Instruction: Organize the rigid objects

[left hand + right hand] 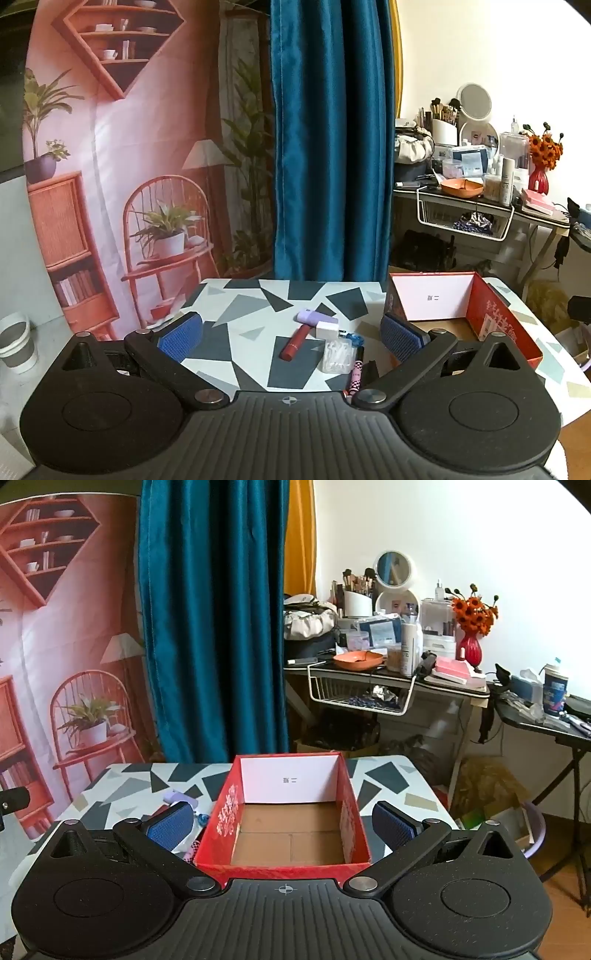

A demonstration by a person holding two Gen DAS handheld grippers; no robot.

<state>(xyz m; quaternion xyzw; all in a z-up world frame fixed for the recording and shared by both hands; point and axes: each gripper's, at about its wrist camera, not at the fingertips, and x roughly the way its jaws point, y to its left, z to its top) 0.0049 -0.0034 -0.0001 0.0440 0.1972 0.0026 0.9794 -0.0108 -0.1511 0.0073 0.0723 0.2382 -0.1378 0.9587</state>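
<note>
Start of sort: left gripper spread wide, empty; red tube and small items lie between its fingers. Right gripper likewise wide, straddling empty red box. Next: close on tube

The left gripper is matt black plastic with a ribbed body, shiny metal pivot pins and blue pads of rough, dimpled texture; the right gripper looks the same. Ahead of the left gripper the worktop wears a smooth covering printed in grey, black and white shards. On it lie a glossy red tube, a matt lilac plastic piece, a clear plastic case and a checkered pen. Between the right gripper's fingers sits a cardboard box, glossy red outside, raw brown on the floor, white paper on the far wall. Beyond hangs a teal velvety curtain.
</note>
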